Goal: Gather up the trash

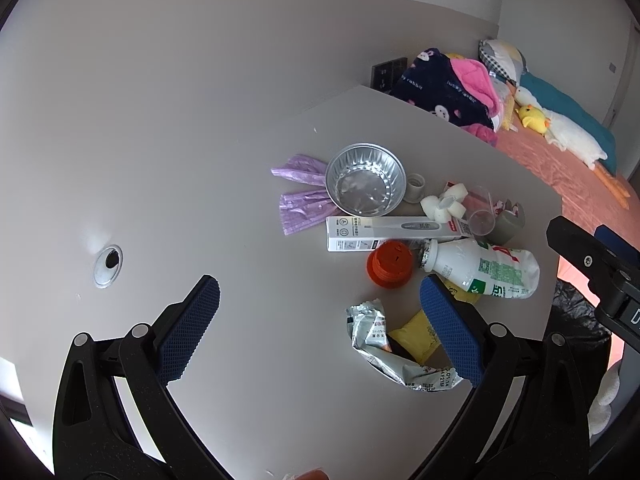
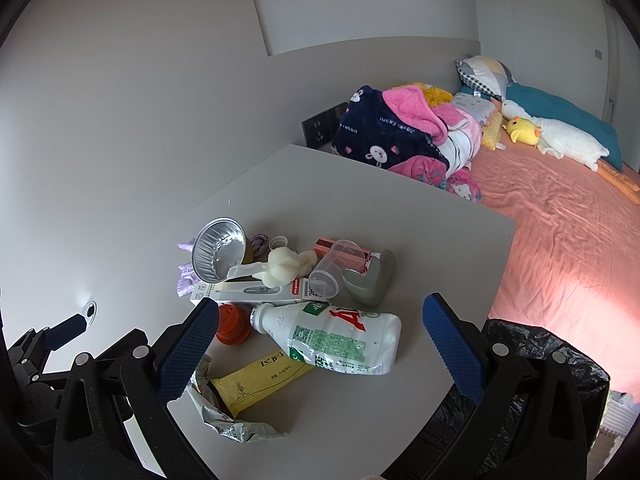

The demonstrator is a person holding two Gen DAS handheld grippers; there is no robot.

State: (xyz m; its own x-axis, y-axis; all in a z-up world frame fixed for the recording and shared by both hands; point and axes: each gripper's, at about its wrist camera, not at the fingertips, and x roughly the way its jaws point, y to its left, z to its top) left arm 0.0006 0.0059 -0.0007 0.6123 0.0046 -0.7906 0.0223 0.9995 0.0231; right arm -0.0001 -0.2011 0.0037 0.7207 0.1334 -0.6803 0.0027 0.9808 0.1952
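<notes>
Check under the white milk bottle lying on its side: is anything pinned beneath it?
Yes. A yellow sachet runs under the white milk bottle; its upper end is covered, so its full length is hidden. The orange lid sits beside the bottle's neck. Anything else beneath cannot be seen.

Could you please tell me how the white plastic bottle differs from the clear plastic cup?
The white plastic bottle is opaque, labelled and dented; the clear plastic cup is see-through, plain and undented. The bottle is larger and nearer the table's front edge. Both lie on their sides.
</notes>
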